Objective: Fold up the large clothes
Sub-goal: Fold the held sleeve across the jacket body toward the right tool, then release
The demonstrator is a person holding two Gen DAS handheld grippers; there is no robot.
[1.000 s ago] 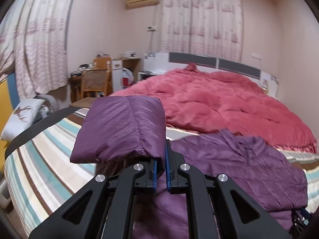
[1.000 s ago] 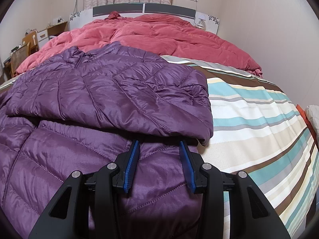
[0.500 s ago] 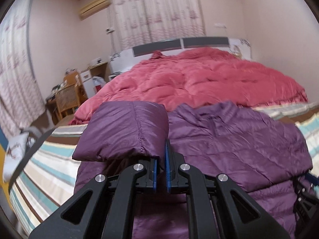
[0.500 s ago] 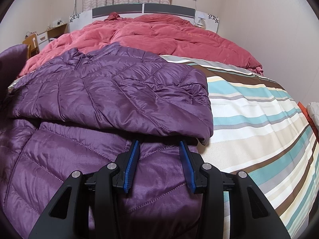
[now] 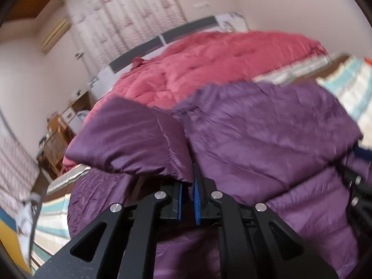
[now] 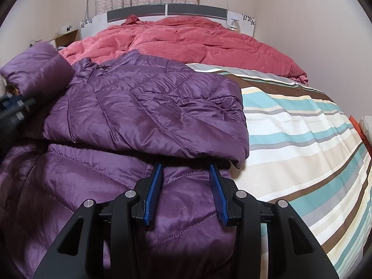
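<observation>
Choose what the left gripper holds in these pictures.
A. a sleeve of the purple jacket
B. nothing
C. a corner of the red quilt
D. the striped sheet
A: in the left wrist view the left gripper is pinched shut on the sleeve of the purple jacket, lifted above the rest of it.

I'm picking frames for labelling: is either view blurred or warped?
Left wrist view: motion-blurred and tilted, curtains and quilt smeared, sleeve in the left gripper fairly sharp. Right wrist view: sharp jacket stitching; fisheye bends the striped sheet.
</observation>
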